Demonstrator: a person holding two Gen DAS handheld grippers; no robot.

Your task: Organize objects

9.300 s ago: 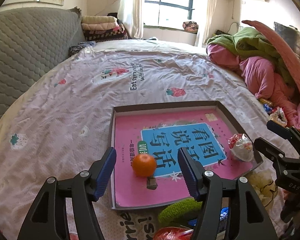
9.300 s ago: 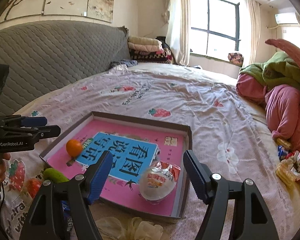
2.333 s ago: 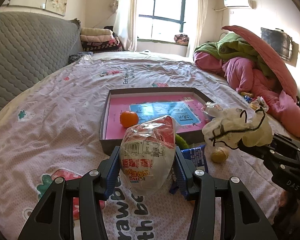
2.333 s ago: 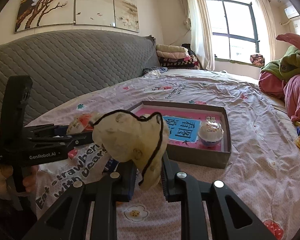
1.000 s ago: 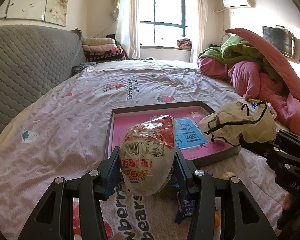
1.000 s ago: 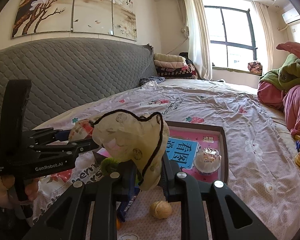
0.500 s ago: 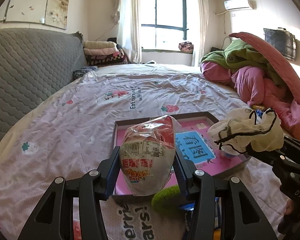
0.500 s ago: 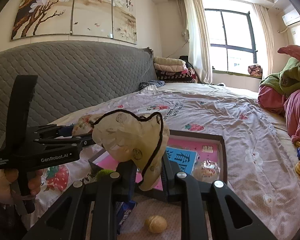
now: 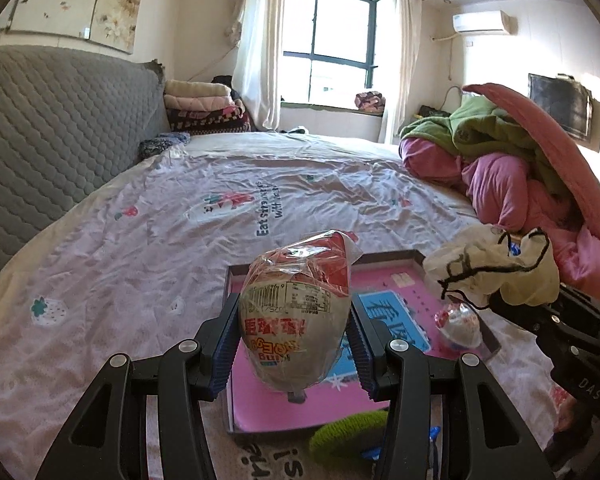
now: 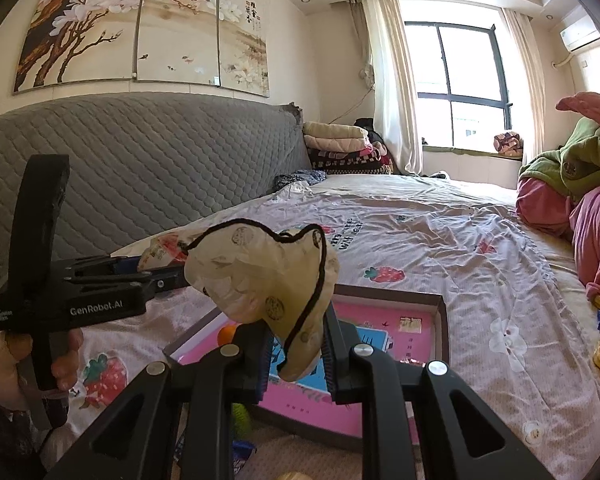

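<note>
Both tongs grip loads, left tongs [image 9: 294, 350] a wrapped egg [image 9: 296, 316], right tongs [image 10: 294, 354] a cream pouch [image 10: 266, 276], above the tray [image 9: 324, 266].

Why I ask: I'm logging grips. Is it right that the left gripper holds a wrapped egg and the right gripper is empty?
Not quite. The left gripper does hold the wrapped egg, but the right gripper is shut on a cream pouch, as the right wrist view shows.

Two wrapped eggs [image 9: 296, 320] [image 9: 458, 326], one pouch [image 10: 264, 280], one tray [image 9: 416, 258], one orange [image 10: 226, 334].
</note>
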